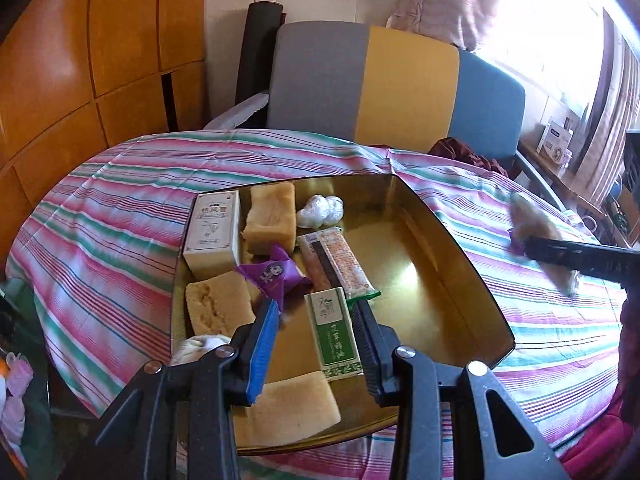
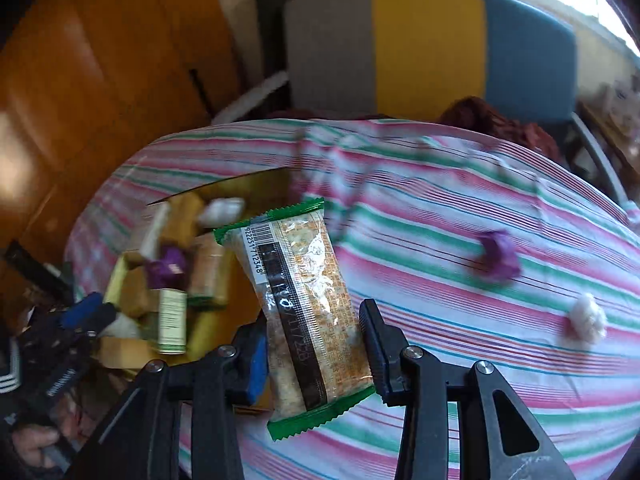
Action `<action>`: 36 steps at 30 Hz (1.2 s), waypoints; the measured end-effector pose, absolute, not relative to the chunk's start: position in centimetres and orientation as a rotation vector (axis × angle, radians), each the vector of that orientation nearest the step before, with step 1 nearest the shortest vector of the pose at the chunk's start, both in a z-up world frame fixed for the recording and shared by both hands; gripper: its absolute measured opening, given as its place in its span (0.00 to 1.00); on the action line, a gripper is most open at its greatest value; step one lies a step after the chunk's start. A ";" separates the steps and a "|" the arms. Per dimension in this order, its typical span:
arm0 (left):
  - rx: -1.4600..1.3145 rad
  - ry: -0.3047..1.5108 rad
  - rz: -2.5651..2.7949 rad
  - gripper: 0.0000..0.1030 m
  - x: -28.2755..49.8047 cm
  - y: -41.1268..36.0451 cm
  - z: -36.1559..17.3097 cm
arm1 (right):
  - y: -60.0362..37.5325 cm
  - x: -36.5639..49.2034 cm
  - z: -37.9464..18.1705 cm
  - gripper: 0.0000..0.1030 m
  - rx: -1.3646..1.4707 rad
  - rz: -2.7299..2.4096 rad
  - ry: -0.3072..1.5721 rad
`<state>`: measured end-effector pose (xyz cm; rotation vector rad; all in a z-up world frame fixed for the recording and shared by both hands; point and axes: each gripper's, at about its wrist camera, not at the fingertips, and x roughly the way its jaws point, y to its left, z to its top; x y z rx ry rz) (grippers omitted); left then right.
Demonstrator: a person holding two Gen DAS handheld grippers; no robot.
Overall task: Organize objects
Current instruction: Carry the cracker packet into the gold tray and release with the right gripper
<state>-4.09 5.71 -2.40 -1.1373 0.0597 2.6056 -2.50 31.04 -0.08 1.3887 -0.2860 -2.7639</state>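
The right tongs clamp a snack bar above the striped bed, apparently bound for the gold tray. The left tongs grip a green box over that tray, likely to place it among the packets.

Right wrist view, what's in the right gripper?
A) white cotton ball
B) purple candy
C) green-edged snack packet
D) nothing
C: the right gripper is shut on the green-edged snack packet, while the purple candy and the white cotton ball lie loose on the striped sheet.
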 end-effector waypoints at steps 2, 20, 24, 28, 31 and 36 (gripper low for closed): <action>-1.134 0.054 2.608 0.37 -4.0 5.3 -2.4 | 28.6 -3.1 -0.3 0.40 1.386 -2.721 -0.260; -1.175 -0.020 2.624 0.37 -4.6 3.1 -3.4 | 20.5 -6.0 -7.8 0.41 1.615 -2.540 -0.021; -1.179 -0.026 2.623 0.37 -4.7 3.0 -3.4 | 20.5 -5.9 -8.0 0.41 1.611 -2.520 -0.040; -1.174 -0.024 2.623 0.38 -4.5 3.1 -3.2 | 20.8 -5.7 -7.6 0.48 1.589 -2.515 -0.103; -1.165 -0.015 2.625 0.39 -4.4 3.3 -3.0 | 21.5 -5.2 -6.6 0.72 1.525 -2.547 -0.180; -1.164 -0.004 2.620 0.41 -4.1 3.8 -2.8 | 23.0 -4.2 -4.7 0.81 1.427 -2.625 -0.210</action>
